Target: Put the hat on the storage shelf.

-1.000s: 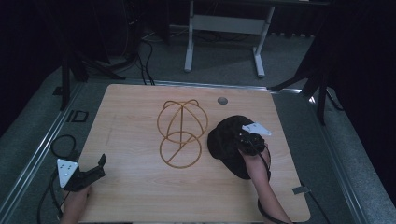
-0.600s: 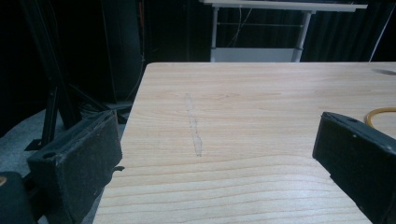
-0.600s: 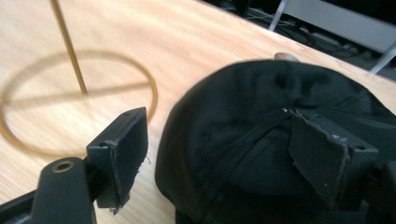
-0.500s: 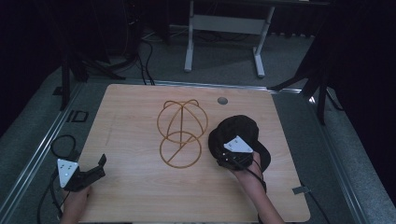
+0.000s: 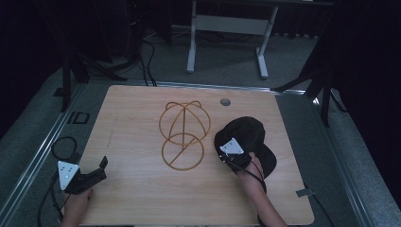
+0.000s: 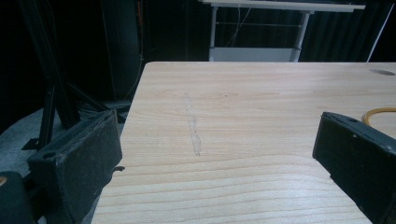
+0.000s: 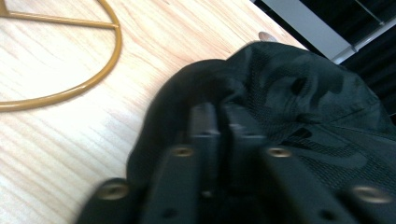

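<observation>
Right tool (image 5: 226, 152) has just closed, jaws pinching the near rim of the black cap (image 5: 250, 135), which lies on the counter (image 5: 132, 123) beside the wire stand (image 5: 182, 135), presumably for lifting. Left tool (image 5: 99, 168) rests open, idle.

a gold wire stand (image 5: 182, 134) lies on the wooden table (image 5: 132, 118), a grey metal frame (image 5: 227, 35) behind.

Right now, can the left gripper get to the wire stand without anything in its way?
Probably yes. The left gripper sits open at the table's near left corner, and only bare wood lies between it and the wire stand. The cap lies beyond the stand.
</observation>
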`<state>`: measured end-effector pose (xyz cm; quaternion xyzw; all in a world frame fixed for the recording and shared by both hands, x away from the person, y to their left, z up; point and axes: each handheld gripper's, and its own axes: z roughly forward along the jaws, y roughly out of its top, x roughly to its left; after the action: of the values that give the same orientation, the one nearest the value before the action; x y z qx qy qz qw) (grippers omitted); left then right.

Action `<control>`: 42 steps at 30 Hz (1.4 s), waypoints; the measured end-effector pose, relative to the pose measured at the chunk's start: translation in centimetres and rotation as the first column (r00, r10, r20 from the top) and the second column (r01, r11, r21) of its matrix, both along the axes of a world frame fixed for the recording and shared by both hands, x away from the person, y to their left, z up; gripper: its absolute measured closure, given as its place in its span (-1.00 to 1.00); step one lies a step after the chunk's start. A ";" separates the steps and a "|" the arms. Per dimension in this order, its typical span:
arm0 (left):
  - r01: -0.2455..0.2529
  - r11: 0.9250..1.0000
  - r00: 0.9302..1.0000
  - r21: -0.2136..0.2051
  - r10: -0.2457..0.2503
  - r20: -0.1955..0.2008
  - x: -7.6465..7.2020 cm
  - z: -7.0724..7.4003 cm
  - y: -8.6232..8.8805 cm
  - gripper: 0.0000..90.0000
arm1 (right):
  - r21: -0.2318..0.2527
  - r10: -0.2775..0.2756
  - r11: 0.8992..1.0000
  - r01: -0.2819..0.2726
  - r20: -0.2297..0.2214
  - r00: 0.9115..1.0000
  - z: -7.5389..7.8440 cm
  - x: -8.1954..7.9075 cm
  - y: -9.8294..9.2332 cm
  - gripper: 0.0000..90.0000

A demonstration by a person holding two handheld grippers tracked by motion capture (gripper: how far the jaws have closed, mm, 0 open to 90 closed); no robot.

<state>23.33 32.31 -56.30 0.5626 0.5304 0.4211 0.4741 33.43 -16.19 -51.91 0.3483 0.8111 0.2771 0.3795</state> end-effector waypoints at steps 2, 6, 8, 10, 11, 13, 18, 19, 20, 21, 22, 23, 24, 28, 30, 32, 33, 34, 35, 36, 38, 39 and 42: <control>0.000 1.000 1.000 -0.001 0.000 -0.001 0.0 0.0 0.0 -0.96 | 0.036 -0.006 0.999 0.007 -0.007 1.000 0.3 0.1 -0.4 0.99; -0.001 1.000 1.000 0.000 0.001 -0.001 0.0 0.0 0.0 -0.96 | 0.092 -0.013 0.996 0.012 0.008 1.000 1.2 0.1 -1.6 0.99; -0.002 1.000 1.000 0.001 0.002 0.000 0.0 0.0 0.0 -0.96 | 0.111 -0.024 0.994 0.021 0.029 0.999 1.9 0.0 -2.2 0.99; -0.002 1.000 1.000 0.001 0.002 0.000 0.0 0.0 0.0 -0.96 | 0.138 -0.028 0.990 0.022 0.042 0.999 2.8 -0.1 -2.8 0.99; -0.002 1.000 1.000 0.001 0.002 0.000 0.0 0.0 0.0 -0.96 | 0.152 -0.032 0.988 0.024 0.048 0.998 3.2 -0.1 -3.1 0.99; 0.000 1.000 1.000 0.000 0.000 -0.001 0.0 0.0 0.0 -0.96 | 0.169 -0.034 0.985 0.024 0.059 0.998 4.0 -0.2 -3.8 0.99; 0.000 1.000 1.000 0.001 0.000 -0.002 0.0 0.0 0.0 -0.96 | 0.208 -0.061 0.977 0.040 0.095 0.994 5.8 -0.5 -5.3 0.99; 0.000 1.000 1.000 0.002 0.000 -0.002 0.0 0.0 0.0 -0.96 | 0.213 -0.065 0.976 0.041 0.105 0.992 6.2 -0.6 -5.6 0.99; 0.000 1.000 1.000 0.002 0.000 -0.002 0.0 0.0 0.0 -0.96 | 0.219 -0.065 0.975 0.038 0.114 0.991 6.5 -0.8 -5.8 0.99; -0.002 1.000 1.000 0.003 0.002 -0.001 0.0 0.0 0.0 -0.96 | 0.225 -0.064 0.974 0.035 0.123 0.990 6.9 -0.9 -6.0 0.99; -0.002 1.000 1.000 0.004 0.002 -0.001 0.0 0.0 0.0 -0.96 | 0.228 -0.067 0.973 0.036 0.133 0.989 7.3 -1.1 -6.2 0.99; 0.002 1.000 1.000 0.003 -0.002 -0.001 0.0 0.0 0.0 -0.96 | 0.229 -0.067 0.973 0.034 0.142 0.988 7.8 -1.2 -6.4 0.99; 0.002 1.000 1.000 0.003 -0.002 -0.002 0.0 0.0 0.0 -0.96 | 0.237 -0.066 0.971 0.030 0.146 0.987 8.2 -1.3 -6.6 0.99; 0.001 1.000 1.000 0.004 -0.001 -0.002 0.0 0.0 -0.1 -0.96 | 0.258 -0.063 0.966 0.016 0.175 0.982 9.8 -1.9 -7.0 0.99; 0.001 1.000 1.000 0.003 -0.001 -0.002 0.0 0.0 0.0 -0.96 | 0.262 -0.059 0.965 0.006 0.193 0.979 10.6 -2.2 -7.1 0.99; 0.000 1.000 1.000 0.001 0.000 -0.002 0.0 0.0 0.0 -0.96 | 0.269 -0.053 0.963 -0.005 0.209 0.977 11.3 -2.5 -7.1 0.99; 0.000 1.000 1.000 0.002 0.000 -0.002 0.0 0.0 -0.1 -0.96 | 0.268 -0.049 0.963 -0.011 0.215 0.975 11.7 -2.7 -7.1 0.99; 0.001 1.000 1.000 0.004 0.000 -0.002 0.0 0.0 -0.1 -0.96 | 0.267 -0.044 0.963 -0.018 0.221 0.974 12.0 -2.8 -7.0 0.99; 0.001 1.000 1.000 0.006 -0.001 -0.002 0.0 0.0 -0.1 -0.96 | 0.270 -0.042 0.963 -0.023 0.230 0.972 12.3 -2.9 -7.0 0.99; 0.002 1.000 1.000 0.007 -0.002 -0.001 0.0 0.0 -0.1 -0.96 | 0.273 -0.039 0.962 -0.027 0.233 0.972 12.6 -3.0 -6.9 0.99; 0.001 1.000 1.000 0.004 -0.001 -0.001 0.0 0.0 -0.1 -0.96 | 0.272 -0.031 0.961 -0.039 0.249 0.968 13.2 -3.1 -6.8 0.99; 0.001 1.000 1.000 0.005 -0.001 -0.001 0.0 0.0 -0.1 -0.96 | 0.273 -0.030 0.961 -0.042 0.256 0.966 13.5 -3.2 -6.7 0.99; 0.000 1.000 1.000 0.002 0.000 -0.003 0.0 0.0 0.0 -0.96 | 0.273 -0.028 0.961 -0.052 0.280 0.960 14.5 -3.4 -6.5 0.99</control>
<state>23.32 32.26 -56.29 0.5637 0.5305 0.4209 0.4729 30.01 -22.69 -37.36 0.3501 0.7043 0.4370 0.4365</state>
